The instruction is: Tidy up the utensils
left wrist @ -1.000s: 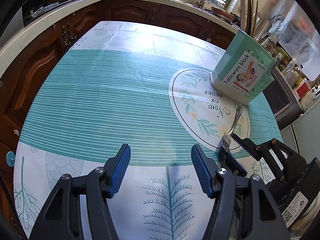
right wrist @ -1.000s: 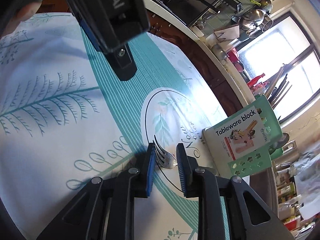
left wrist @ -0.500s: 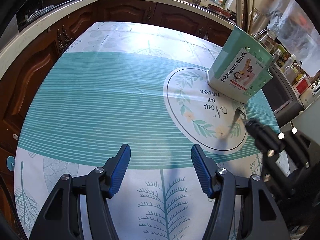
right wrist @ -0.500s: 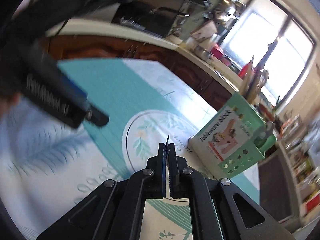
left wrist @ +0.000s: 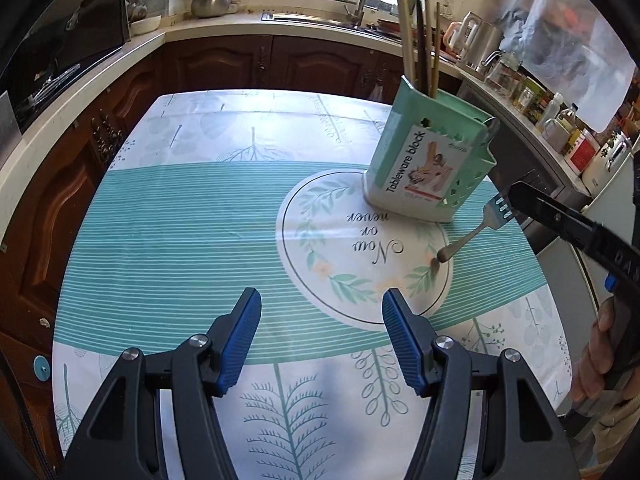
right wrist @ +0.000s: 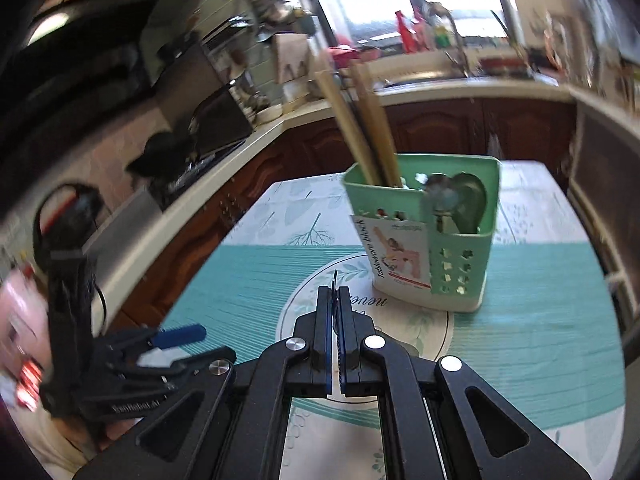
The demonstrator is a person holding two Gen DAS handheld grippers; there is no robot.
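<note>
Fork [left wrist: 476, 229] above teal tablecloth [left wrist: 180, 220], kitchen counters [left wrist: 248, 24] behind

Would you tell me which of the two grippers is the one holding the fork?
The right gripper: its jaws are shut on the fork, held above the table, while the left gripper is open and empty.

Kitchen table count

1 fork [left wrist: 476, 229], 1 green holder [left wrist: 430, 172], 4 chopsticks [left wrist: 420, 40] and 1 spoon [right wrist: 464, 200] in it; 2 grippers: left gripper [left wrist: 320, 320], right gripper [right wrist: 335, 312].

Steel fork [left wrist: 476, 229] held aloft, tilted, beside green utensil holder [left wrist: 430, 168]
</note>
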